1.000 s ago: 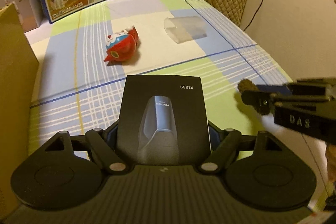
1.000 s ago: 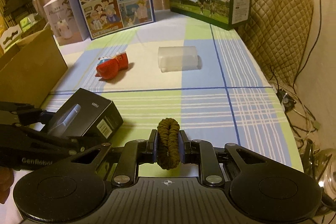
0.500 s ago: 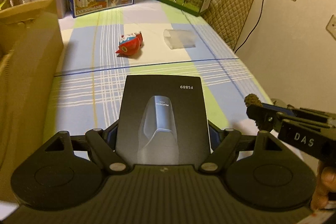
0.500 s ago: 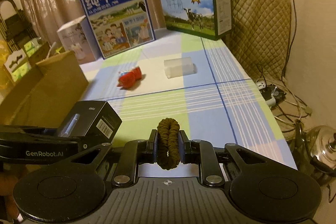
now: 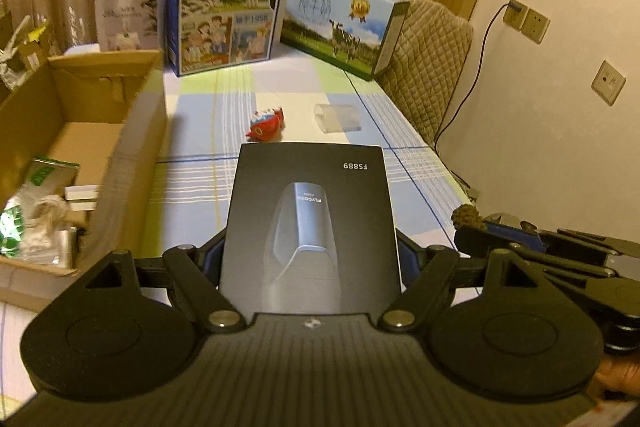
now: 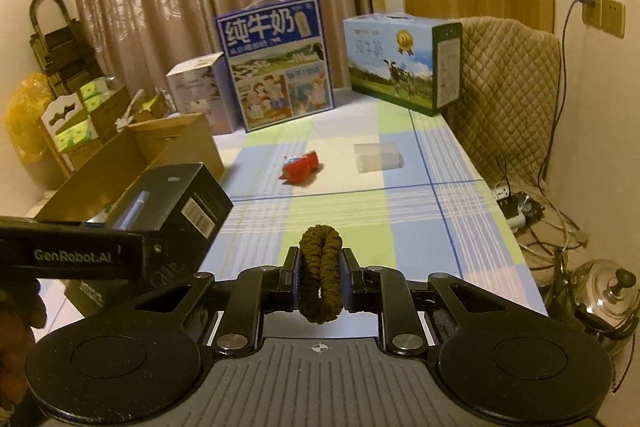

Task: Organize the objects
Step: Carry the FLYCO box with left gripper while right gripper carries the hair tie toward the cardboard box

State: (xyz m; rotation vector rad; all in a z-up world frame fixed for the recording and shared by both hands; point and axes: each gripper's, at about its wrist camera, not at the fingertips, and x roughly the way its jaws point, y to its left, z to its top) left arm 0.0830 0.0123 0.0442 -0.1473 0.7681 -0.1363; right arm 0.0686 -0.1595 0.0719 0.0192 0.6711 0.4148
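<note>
My left gripper (image 5: 310, 259) is shut on a black FS889 product box (image 5: 310, 227), held high above the checked tablecloth (image 5: 192, 183); from the right wrist view that black box (image 6: 172, 203) hangs at the left. My right gripper (image 6: 320, 283) is shut on a brown hair tie (image 6: 320, 279), whose tip (image 5: 466, 217) shows at the right of the left wrist view. Farther out on the table lie a red and blue toy (image 5: 266, 125) (image 6: 300, 167) and a clear plastic case (image 5: 338, 117) (image 6: 378, 157).
An open cardboard box (image 5: 132, 131) with packets inside sits at the left table edge. Two milk cartons (image 5: 224, 15) (image 5: 344, 31) and a white box (image 5: 126, 15) stand at the back. A quilted chair (image 6: 508, 91), cables and a kettle (image 6: 604, 291) are on the right.
Both grippers have risen and pulled back from the table, each keeping its hold. The cardboard box's inside has come into the left wrist view.
</note>
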